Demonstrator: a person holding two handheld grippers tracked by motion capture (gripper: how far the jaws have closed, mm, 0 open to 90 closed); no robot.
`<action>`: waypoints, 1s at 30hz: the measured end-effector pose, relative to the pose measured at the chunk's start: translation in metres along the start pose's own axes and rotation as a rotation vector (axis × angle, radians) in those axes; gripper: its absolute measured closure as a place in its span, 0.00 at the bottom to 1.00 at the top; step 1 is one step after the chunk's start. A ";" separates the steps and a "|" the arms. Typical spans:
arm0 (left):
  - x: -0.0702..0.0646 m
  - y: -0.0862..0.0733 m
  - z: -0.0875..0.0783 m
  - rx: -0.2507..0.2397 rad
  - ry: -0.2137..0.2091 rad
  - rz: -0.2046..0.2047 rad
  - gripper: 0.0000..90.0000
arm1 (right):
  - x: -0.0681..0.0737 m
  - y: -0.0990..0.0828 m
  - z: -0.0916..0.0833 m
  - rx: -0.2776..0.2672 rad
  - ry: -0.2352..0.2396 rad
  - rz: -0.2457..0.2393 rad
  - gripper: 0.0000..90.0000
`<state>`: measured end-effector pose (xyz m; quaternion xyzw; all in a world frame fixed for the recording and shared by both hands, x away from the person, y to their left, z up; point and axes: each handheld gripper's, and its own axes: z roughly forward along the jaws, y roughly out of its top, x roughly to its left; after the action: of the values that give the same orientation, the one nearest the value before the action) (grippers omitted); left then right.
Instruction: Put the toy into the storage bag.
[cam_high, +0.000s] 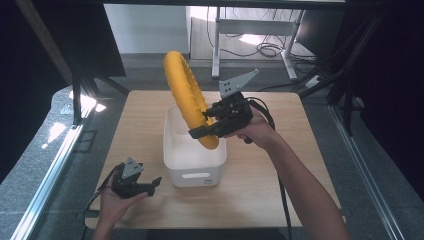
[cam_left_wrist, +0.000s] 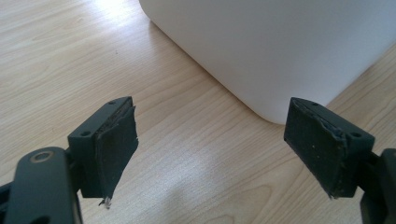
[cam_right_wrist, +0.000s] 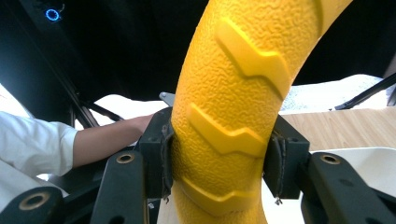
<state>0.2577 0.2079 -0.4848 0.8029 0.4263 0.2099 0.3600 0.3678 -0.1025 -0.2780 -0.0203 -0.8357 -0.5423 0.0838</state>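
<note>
Ring (cam_high: 187, 95) and bin are the business here: a big yellow ring with a pebbled skin and raised chevron ridges stands upright on edge, its lowest part dipped inside the white bin (cam_high: 192, 167) on the wooden table (cam_high: 260, 190). The right gripper (cam_high: 200, 131) clamps the ring's lower arc from both sides; in the right gripper view the pads (cam_right_wrist: 161, 161) press flat against the yellow body (cam_right_wrist: 224, 116) just below a ridge, so the hold is firm. Most of the ring rises above and beyond that gripper, leaning away from it.

It looks like hollow moulded plastic or rubber, probably light for its bulk and fairly stiff, and the rough texture should resist slipping. Being tall and held low, it will likely want to swing or tip around the grip. A hold across the tube's thickness, between ridges, seems the soundest, as it is now.

The left gripper (cam_high: 152, 184) rests low near the table's front edge, jaws spread wide with nothing between them, the bin's corner (cam_left_wrist: 280, 51) just ahead of it.
</note>
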 end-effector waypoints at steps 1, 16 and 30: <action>0.000 0.000 0.000 0.000 0.000 0.000 0.19 | 0.000 0.000 0.001 0.001 0.001 0.000 0.57; -0.001 -0.001 0.000 0.004 0.003 0.000 0.19 | -0.004 -0.011 0.009 0.024 0.043 0.017 0.57; -0.003 -0.002 0.000 0.008 0.006 0.004 0.19 | -0.007 -0.018 0.015 0.052 0.070 0.020 0.57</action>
<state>0.2549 0.2065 -0.4861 0.8045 0.4267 0.2111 0.3552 0.3708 -0.0952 -0.3013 -0.0075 -0.8458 -0.5200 0.1189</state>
